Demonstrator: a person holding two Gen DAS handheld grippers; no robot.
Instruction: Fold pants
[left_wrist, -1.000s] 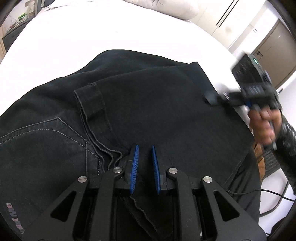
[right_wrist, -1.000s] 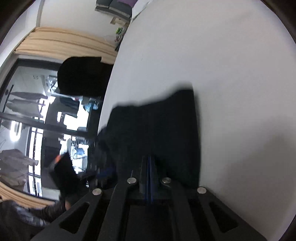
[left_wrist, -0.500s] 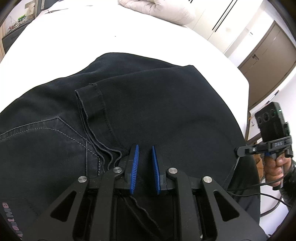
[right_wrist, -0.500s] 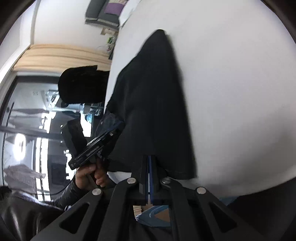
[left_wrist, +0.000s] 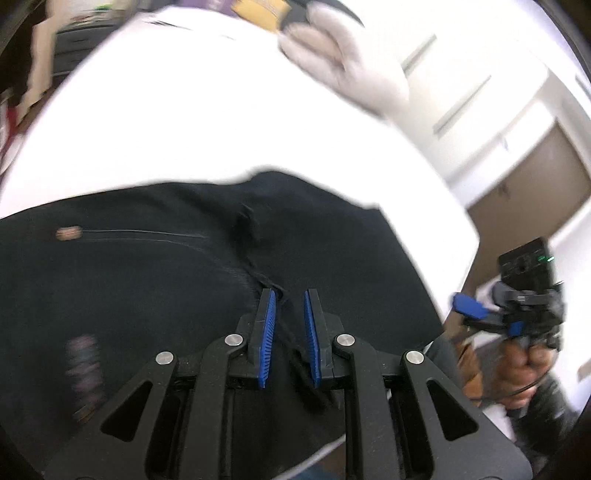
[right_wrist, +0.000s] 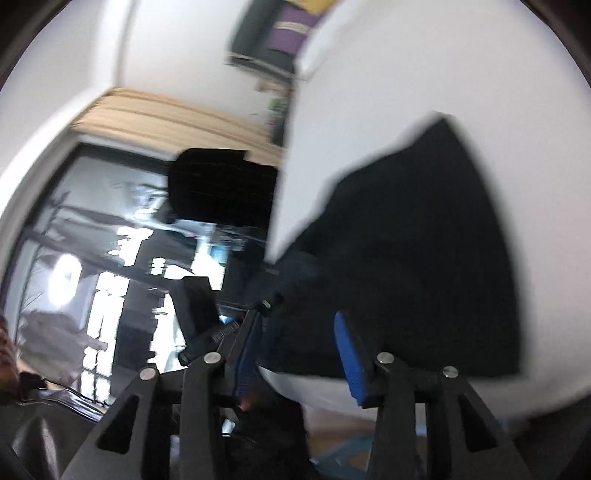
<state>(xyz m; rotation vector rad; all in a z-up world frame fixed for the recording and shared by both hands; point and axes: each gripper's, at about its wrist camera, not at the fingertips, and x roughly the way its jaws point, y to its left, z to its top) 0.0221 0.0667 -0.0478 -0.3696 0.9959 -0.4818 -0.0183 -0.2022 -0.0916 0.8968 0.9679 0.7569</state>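
Observation:
The black pants (left_wrist: 155, 280) lie folded on the white bed (left_wrist: 177, 125), blurred by motion. My left gripper (left_wrist: 289, 295) hovers over their near edge with a small gap between its blue pads; a dark thread or fabric edge runs between them, not clamped. My right gripper (left_wrist: 476, 314) shows at the right, off the bed's edge, held in a hand. In the right wrist view the right gripper (right_wrist: 299, 325) is open and empty, just short of the pants' near edge (right_wrist: 406, 266).
A pale pillow (left_wrist: 343, 62) lies at the far side of the bed. Closet doors and a brown door (left_wrist: 535, 173) stand at the right. A window and a dark chair (right_wrist: 221, 192) are beyond the bed's left edge.
My right gripper has opened; it was shut before. My left gripper has pulled back, so more of the bed shows. Both views are now blurred by motion.

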